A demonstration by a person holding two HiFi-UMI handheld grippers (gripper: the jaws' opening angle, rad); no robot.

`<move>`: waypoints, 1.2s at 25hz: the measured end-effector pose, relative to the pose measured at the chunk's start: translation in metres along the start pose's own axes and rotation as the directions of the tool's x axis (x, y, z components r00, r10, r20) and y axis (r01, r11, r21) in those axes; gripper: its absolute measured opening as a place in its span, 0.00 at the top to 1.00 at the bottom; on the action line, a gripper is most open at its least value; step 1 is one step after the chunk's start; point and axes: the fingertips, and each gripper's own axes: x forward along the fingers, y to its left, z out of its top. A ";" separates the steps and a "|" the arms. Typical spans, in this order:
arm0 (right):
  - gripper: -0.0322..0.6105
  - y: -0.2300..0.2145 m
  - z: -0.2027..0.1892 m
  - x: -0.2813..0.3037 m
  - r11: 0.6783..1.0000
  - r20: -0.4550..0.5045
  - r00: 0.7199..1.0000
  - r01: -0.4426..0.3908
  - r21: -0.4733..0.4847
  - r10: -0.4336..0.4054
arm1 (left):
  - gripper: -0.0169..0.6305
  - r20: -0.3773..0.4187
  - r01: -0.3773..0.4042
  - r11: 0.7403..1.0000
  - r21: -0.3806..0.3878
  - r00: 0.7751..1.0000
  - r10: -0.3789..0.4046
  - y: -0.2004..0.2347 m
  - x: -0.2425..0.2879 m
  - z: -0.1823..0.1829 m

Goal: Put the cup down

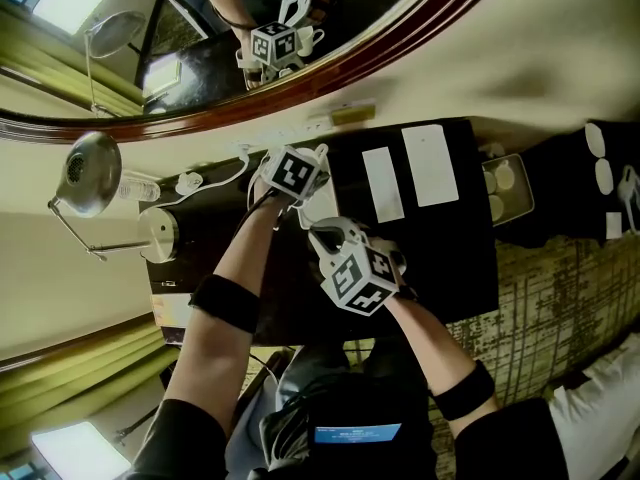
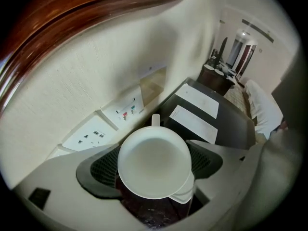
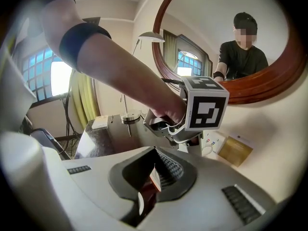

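The left hand-held gripper (image 1: 300, 193), mid-frame, and the right hand-held gripper (image 1: 328, 236), just below it, share a pale grey moulded shell, black ribbed pads (image 2: 103, 170) and a cube (image 1: 293, 171) of black-and-white square markers. A black band (image 1: 225, 302) wraps each forearm. Short black sleeves (image 1: 185, 438) join a dark top (image 1: 330, 393) with a blue-lit badge (image 1: 356, 433)

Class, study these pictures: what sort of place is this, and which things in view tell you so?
Probably a hotel room: a dark desk under a big wood-framed mirror, a desk lamp at one end, and a white bed beyond the desk.
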 end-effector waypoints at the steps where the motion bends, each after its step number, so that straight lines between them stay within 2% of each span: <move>1: 0.94 0.000 -0.001 0.000 1.000 -0.002 1.000 0.000 0.002 0.000 | 0.32 0.005 -0.007 1.000 0.002 1.000 0.007 0.001 0.001 0.000; 5: 0.94 0.000 -0.002 0.001 1.000 -0.007 1.000 0.007 0.007 -0.007 | 0.32 0.013 -0.047 0.999 0.010 0.999 0.046 0.010 0.000 0.002; 11: 0.94 -0.003 -0.007 -0.005 1.000 -0.011 1.000 0.019 0.015 -0.019 | 0.31 0.026 -0.065 0.997 0.041 0.998 0.064 0.007 0.002 -0.001; 15: 0.94 -0.004 -0.007 -0.011 1.000 -0.011 1.000 0.022 0.017 -0.022 | 0.27 0.060 -0.131 0.988 0.080 0.990 0.127 0.012 -0.001 0.005; 18: 0.94 -0.004 -0.009 -0.014 1.000 -0.013 1.000 0.024 0.015 -0.024 | 0.21 0.091 -0.154 0.986 0.068 0.985 0.148 0.015 -0.004 0.008; 25: 0.94 0.001 -0.006 -0.019 1.000 -0.015 1.000 0.024 0.004 -0.024 | 0.21 0.107 -0.153 0.987 0.055 0.983 0.147 0.012 -0.022 0.004; 30: 0.94 0.006 0.004 -0.031 1.000 -0.016 1.000 0.024 -0.003 -0.024 | 0.21 0.156 -0.171 0.985 0.030 0.974 0.164 0.011 -0.062 0.002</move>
